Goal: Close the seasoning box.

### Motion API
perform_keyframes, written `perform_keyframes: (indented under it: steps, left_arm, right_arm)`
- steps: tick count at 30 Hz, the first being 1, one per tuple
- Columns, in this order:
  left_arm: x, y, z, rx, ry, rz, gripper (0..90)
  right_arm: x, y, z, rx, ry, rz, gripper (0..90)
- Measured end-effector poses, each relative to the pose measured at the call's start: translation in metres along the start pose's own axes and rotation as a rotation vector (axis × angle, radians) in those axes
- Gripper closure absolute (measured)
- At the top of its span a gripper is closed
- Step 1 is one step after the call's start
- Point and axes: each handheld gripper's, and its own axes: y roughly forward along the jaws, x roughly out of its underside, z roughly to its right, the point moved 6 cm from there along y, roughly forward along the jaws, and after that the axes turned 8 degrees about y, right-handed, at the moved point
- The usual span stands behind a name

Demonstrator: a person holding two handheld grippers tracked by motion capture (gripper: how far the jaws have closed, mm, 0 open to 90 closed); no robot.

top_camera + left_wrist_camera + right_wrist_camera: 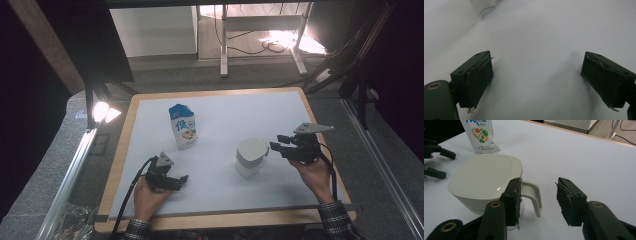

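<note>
The right gripper (537, 201) sits spread around the handle (534, 195) of the lidded cream jug (484, 180), no pinch yet. Looks like stiff, smooth plastic, probably light, so the handle's the spot to grab.

The left gripper (183, 179) is black and boxy, topped by a small grey three-cornered plate, with a black cable looping from its back at the lower left of the high view. The right gripper (273, 147) is black too, under a larger grey plate, with a cable at its rear. Both sleeves (336, 220) at the bottom edge are dark plaid. In the gripper views the jaws are dark green-black blocks with small screw holes, faced with worn, frayed black pads (565, 200). Brass-ringed holes mark the arms behind them.
</note>
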Motion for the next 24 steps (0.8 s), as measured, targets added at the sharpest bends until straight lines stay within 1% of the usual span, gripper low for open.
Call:
perform_keyframes:
  steps: [7, 12, 16, 22, 24]
  left_arm:
    - [0.0, 0.0, 0.0, 0.0, -0.001, 0.001, 10.2]
    - [0.0, 0.0, 0.0, -0.001, -0.002, 0.002, 10.2]
    - [0.0, 0.0, 0.0, 0.0, -0.001, 0.001, 10.2]
    - [0.0, 0.0, 0.0, 0.001, 0.003, -0.003, 10.2]
    - [0.0, 0.0, 0.0, 0.0, 0.001, -0.001, 10.2]
  right_arm:
    - [0.003, -0.004, 0.0, 0.02, -0.007, -0.007, 48.9]
    - [0.008, -0.008, 0.001, 0.034, -0.013, -0.013, 42.5]
    - [0.013, -0.009, 0.003, 0.063, -0.014, -0.032, 36.1]
    - [0.026, -0.008, 0.004, 0.081, -0.012, -0.063, 29.2]
    - [0.031, -0.006, 0.006, 0.094, -0.018, -0.078, 27.1]
